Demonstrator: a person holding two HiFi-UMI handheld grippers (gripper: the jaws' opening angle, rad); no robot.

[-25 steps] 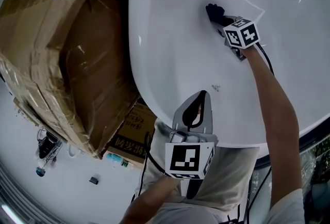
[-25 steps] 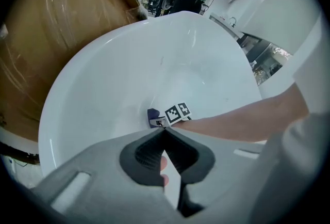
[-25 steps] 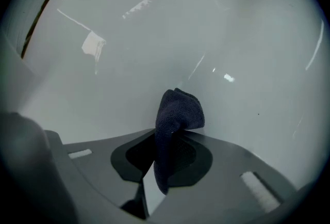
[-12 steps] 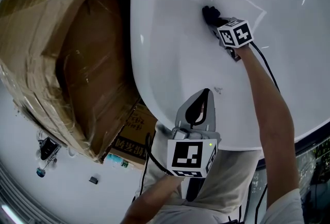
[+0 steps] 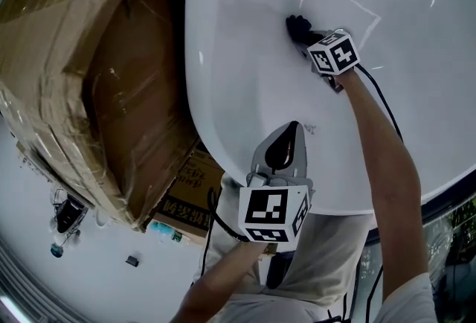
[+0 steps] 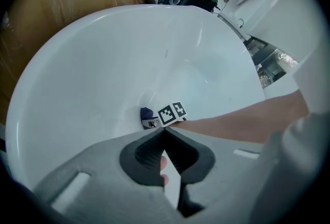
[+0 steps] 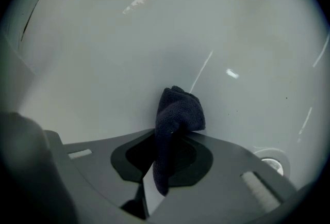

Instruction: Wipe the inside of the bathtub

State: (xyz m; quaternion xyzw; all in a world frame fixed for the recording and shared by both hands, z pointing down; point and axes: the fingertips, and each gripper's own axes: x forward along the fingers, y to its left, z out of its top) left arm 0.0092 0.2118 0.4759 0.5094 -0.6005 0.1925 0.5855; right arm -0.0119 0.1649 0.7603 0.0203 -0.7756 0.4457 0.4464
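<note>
A white bathtub point(image 5: 245, 61) fills the upper right of the head view. My right gripper point(image 5: 306, 37) reaches down inside it, shut on a dark blue cloth point(image 5: 297, 24) that presses against the tub's inner wall. In the right gripper view the cloth point(image 7: 178, 112) bunches out beyond the jaws of the right gripper point(image 7: 167, 138), against the white wall point(image 7: 103, 52). My left gripper point(image 5: 293, 128) hovers over the tub's near rim, its jaws shut with nothing between them. From the left gripper point(image 6: 164, 131) view, the cloth point(image 6: 146, 113) shows deep in the tub point(image 6: 93, 78).
A large plastic-wrapped cardboard box point(image 5: 82, 83) stands tight against the tub's left side, with a smaller printed carton point(image 5: 190, 199) below it. A drain fitting point(image 7: 270, 164) sits in the tub floor at the right. The right gripper's cable point(image 5: 383, 94) trails along the forearm.
The right gripper has slid the cloth a little to the left along the tub wall. The left gripper has stayed almost still.
</note>
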